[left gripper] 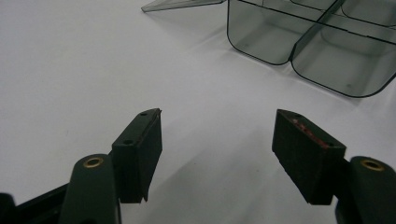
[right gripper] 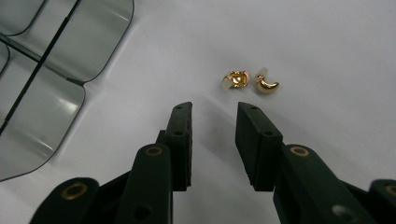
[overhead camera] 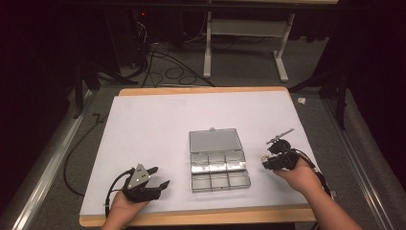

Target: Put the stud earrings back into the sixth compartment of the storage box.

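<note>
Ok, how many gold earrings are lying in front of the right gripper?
2. The left earring and the right earring lie side by side on the white table, just beyond the open right gripper. Others may be hidden elsewhere.

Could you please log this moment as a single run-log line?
right gripper: open, empty, aimed at two gold earrings on the sheet | left gripper: open, empty | compartment box: lid open

White-topped table (overhead camera: 143,124), clear compartment box (overhead camera: 218,160), gold earrings (right gripper: 250,81)
</note>
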`<state>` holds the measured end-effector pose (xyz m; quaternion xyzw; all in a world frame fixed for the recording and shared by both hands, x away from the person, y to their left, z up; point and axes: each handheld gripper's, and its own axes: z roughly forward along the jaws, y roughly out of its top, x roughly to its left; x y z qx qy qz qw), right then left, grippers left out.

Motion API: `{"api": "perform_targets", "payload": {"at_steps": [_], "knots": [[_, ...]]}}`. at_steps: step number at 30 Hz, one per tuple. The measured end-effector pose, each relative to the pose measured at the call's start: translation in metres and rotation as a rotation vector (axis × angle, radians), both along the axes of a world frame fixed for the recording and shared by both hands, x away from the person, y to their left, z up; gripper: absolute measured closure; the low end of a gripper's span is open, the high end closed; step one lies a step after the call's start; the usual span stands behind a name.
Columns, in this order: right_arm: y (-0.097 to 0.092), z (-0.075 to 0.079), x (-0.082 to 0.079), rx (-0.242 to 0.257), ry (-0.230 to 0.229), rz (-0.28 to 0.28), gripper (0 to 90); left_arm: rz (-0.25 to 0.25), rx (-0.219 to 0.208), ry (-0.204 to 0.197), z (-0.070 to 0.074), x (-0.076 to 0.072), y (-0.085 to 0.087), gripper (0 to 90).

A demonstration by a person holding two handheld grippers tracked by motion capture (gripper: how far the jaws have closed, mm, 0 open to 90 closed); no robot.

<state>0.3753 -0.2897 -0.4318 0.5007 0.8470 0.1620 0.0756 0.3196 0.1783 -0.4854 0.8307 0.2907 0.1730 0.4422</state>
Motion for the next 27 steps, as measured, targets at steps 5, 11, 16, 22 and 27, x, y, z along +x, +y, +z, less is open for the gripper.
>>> {"api": "perform_targets", "payload": {"at_steps": [5,11,16,22,27], "knots": [[0.005,-0.003,0.006,-0.018,0.033,0.020,69.5,-0.005,0.001,0.002,0.000,0.000,0.000,34.1],[0.007,-0.003,0.013,-0.033,0.050,0.029,72.0,-0.009,0.002,0.000,0.000,0.000,0.000,34.1],[0.008,-0.001,0.019,-0.039,0.073,0.029,73.3,-0.013,0.007,-0.003,0.000,0.000,-0.001,34.1],[0.010,0.000,0.027,-0.060,0.101,0.037,75.3,-0.016,0.010,-0.001,0.000,0.000,-0.001,34.0],[0.009,0.000,0.034,-0.051,0.122,0.042,77.8,-0.019,0.010,-0.001,0.000,0.000,-0.001,33.9]]}}
